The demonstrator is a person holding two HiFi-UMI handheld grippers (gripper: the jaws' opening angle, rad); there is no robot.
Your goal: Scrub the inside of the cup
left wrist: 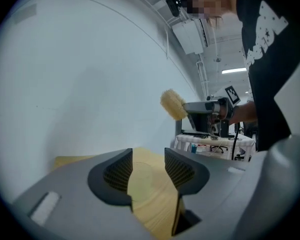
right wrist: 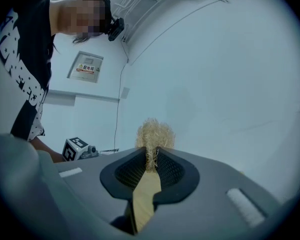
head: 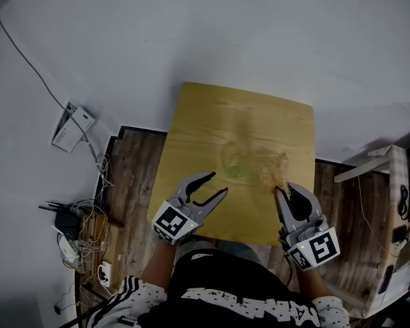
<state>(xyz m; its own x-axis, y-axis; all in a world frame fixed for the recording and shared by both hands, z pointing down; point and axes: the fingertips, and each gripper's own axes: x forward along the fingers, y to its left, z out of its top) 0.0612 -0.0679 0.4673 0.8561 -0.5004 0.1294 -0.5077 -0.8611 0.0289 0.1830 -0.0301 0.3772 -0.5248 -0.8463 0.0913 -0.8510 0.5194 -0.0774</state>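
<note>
Left gripper (head: 217,183): we see the jaws partly apart, empty, over the yellow wooden table (head: 212,115). Right gripper (head: 281,188): clamped on the straw-coloured bristle brush (head: 277,171). What looks like a clear glass cup (head: 238,161), badly blurred, stands mid-table beside the brush.

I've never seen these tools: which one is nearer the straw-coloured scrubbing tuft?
Right. The right gripper has its fingers clamped on the scrubbing tuft; the left gripper is apart, off to its left, open.

The left gripper (head: 217,183) is held out low in front of the torso and angled inward, its jaws apart with nothing between them. The right gripper (head: 285,190), well apart from it, points forward with its jaws clamped on a brush (right wrist: 155,134) of pale fibres. Both wrists sit close to the body.
</note>
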